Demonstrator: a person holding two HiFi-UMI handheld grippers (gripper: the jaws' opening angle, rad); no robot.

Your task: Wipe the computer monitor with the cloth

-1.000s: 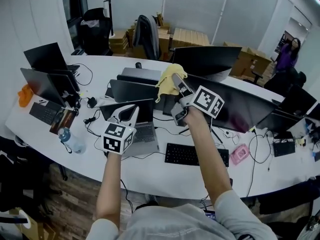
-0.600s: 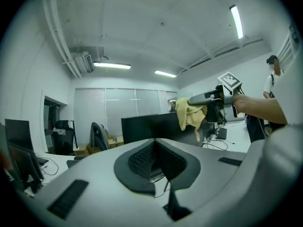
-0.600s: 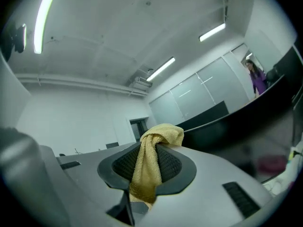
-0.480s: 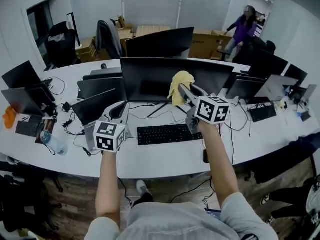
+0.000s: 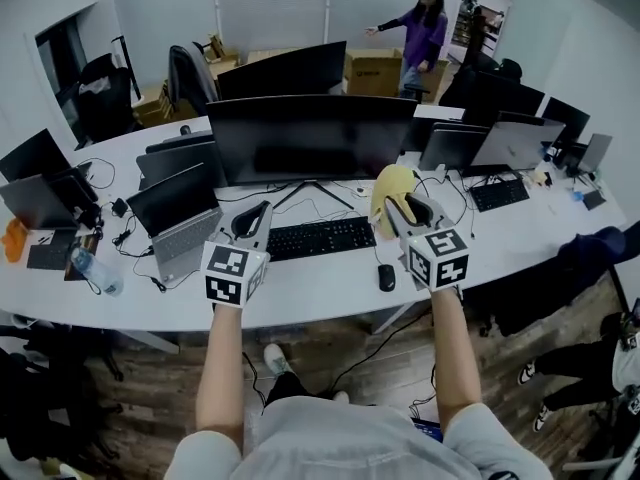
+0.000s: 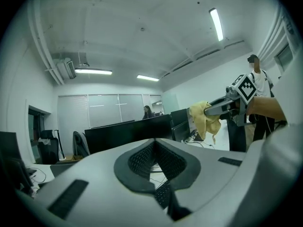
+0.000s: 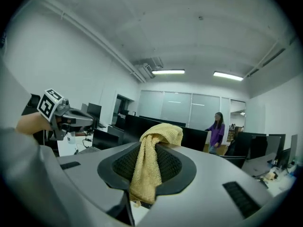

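Far left on the white curved desk (image 5: 330,296), a water bottle (image 5: 95,271) lies near the front edge, with an open laptop (image 5: 180,218) just right of it. Your left gripper (image 5: 258,213) hangs over the desk beside the keyboard's (image 5: 320,238) left end, jaws pressed together with nothing in them. The big dark monitor (image 5: 310,138) stands behind the keyboard, with open air between it and both grippers. A mouse (image 5: 386,277) sits near the desk edge. Your right gripper (image 5: 408,208) is clamped on the yellow cloth (image 5: 390,190) — fuzzy, bunched over the jaw tips, one fold drooping — held over the desk below the monitor's lower right corner and looking clear of the screen. A person in purple (image 5: 420,28) stands way back.
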